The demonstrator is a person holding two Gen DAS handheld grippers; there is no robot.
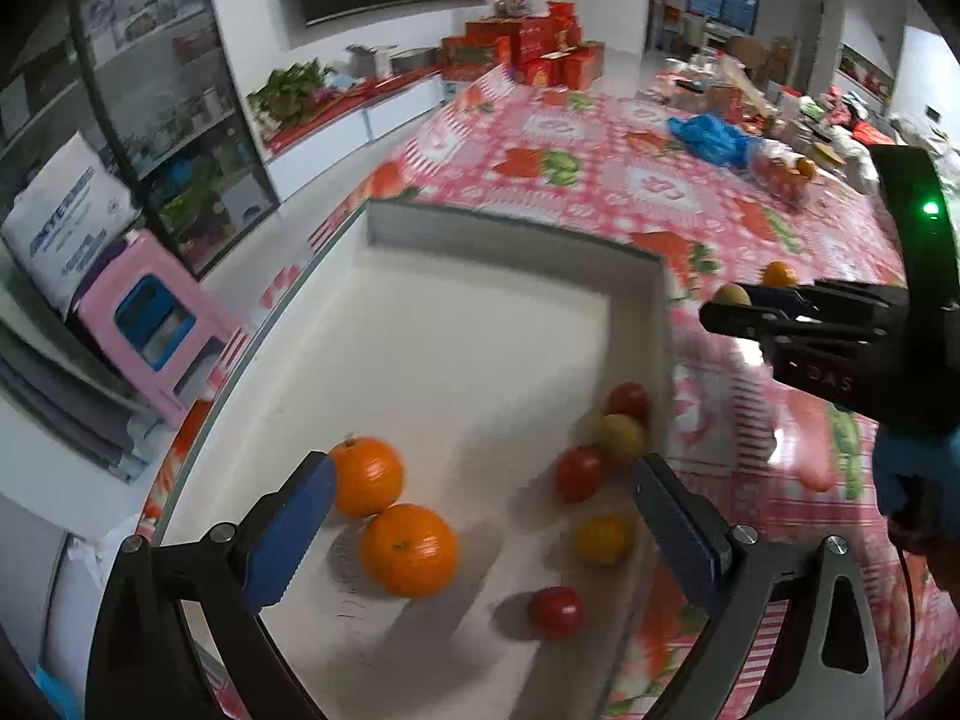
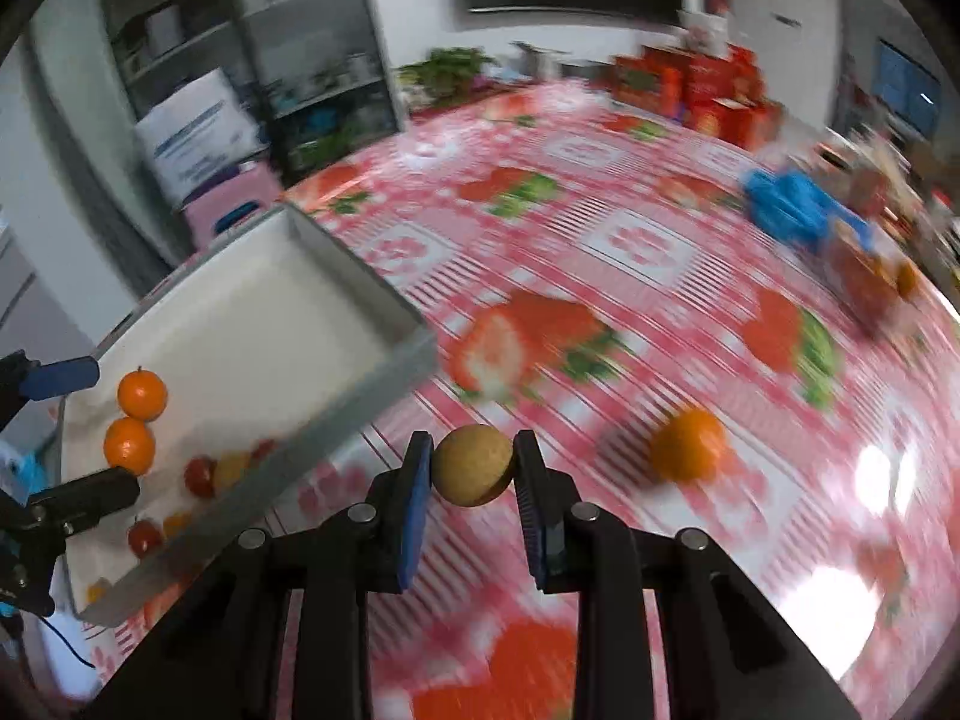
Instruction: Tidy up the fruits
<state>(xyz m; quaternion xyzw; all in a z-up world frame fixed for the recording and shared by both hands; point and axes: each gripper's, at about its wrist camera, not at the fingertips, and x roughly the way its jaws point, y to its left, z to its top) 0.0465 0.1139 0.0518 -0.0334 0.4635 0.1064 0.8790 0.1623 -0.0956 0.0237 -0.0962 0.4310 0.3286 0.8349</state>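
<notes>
Carrying that round tan fruit (image 2: pixel 473 465) in the right tongs (image 2: pixel 473 468) looks sketchy, pinched only at its sides. It could pop out short of the white tray (image 2: pixel 372 300). Left tongs (image 1: pixel 480 516) hang wide and empty over the tray.

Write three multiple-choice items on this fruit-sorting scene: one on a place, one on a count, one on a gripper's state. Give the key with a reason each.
1. Where is the loose orange that is not in the tray?
A. on the tablecloth
B. on the pink stool
C. inside the blue bag

2. How many large oranges lie in the tray?
A. none
B. two
C. five

3. What is the right gripper doing?
A. hanging open over nothing
B. shut on a round tan fruit
C. shut on a red tomato

Key: 1 A, it sits on the strawberry-print tablecloth right of the gripper. 2 B, the first orange and the second orange lie side by side by the left gripper, which is open. 3 B, both pads press the tan fruit.
</notes>
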